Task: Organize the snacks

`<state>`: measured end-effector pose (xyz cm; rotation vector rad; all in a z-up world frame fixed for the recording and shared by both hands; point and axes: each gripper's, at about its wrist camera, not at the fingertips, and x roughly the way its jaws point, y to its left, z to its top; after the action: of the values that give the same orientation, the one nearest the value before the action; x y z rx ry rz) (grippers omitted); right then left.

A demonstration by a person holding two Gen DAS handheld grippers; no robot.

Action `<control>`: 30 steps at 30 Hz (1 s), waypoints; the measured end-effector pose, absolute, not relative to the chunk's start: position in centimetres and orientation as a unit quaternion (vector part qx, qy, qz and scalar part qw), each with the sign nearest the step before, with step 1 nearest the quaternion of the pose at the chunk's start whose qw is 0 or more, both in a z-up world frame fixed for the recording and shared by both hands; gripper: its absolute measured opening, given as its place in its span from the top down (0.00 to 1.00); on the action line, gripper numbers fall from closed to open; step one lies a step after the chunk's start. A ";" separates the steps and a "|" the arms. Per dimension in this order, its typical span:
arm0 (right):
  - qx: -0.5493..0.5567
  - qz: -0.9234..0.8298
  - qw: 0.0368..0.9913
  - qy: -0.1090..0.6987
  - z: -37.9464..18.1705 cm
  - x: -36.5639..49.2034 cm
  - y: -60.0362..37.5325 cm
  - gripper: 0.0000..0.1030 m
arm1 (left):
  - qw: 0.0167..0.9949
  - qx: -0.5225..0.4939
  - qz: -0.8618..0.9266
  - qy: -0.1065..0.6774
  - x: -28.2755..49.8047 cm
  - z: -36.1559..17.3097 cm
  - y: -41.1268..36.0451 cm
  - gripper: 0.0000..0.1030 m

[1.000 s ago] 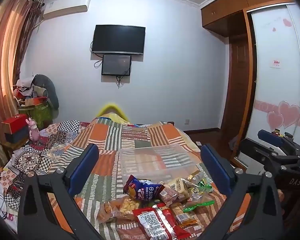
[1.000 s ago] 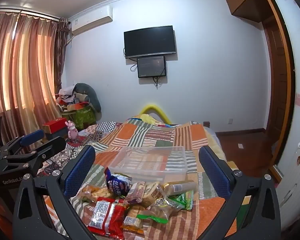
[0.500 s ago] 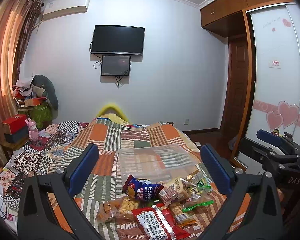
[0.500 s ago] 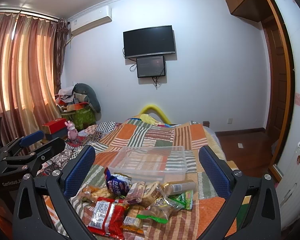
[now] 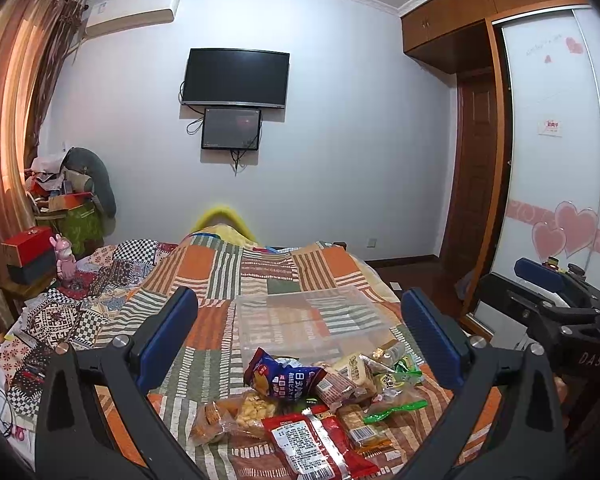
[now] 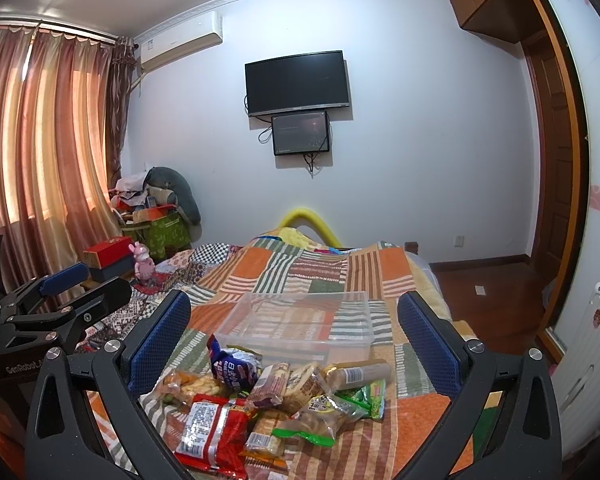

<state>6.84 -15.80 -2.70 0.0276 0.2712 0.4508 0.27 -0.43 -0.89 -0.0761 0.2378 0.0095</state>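
The heap of plastic-wrapped snack packets (image 6: 276, 400) lay on the orange-and-green striped patchwork bedspread (image 6: 384, 264), directly ahead of and below both grippers. The left gripper (image 5: 298, 336) and the right gripper (image 6: 294, 336) were both spread wide and held nothing. The clear rectangular plastic storage bin (image 6: 300, 320) stood just beyond the heap, on its far side, with its long axis running left to right; it appeared to contain no snacks. The red printed-label packet (image 6: 214, 432) lay nearest, at the heap's near left, and the crumpled blue chip bag (image 5: 284, 376) rested against the bin's near wall. Neither gripper appeared clearly nearer.
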 end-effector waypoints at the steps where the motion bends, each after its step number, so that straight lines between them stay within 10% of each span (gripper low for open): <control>1: 0.013 0.223 0.966 0.134 -2.7 6.8 -15.8 0.00 | 0.992 -0.037 0.005 0.118 0.3 -0.9 -0.5 0.00; 30: 0.018 0.225 0.965 0.131 -2.7 6.6 -15.7 0.00 | 0.992 -0.037 0.000 0.120 0.5 -0.8 -0.6 0.00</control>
<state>6.63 -15.70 -2.69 0.0367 0.2641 0.4548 0.48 -0.56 -0.85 -0.0748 0.2413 -0.0001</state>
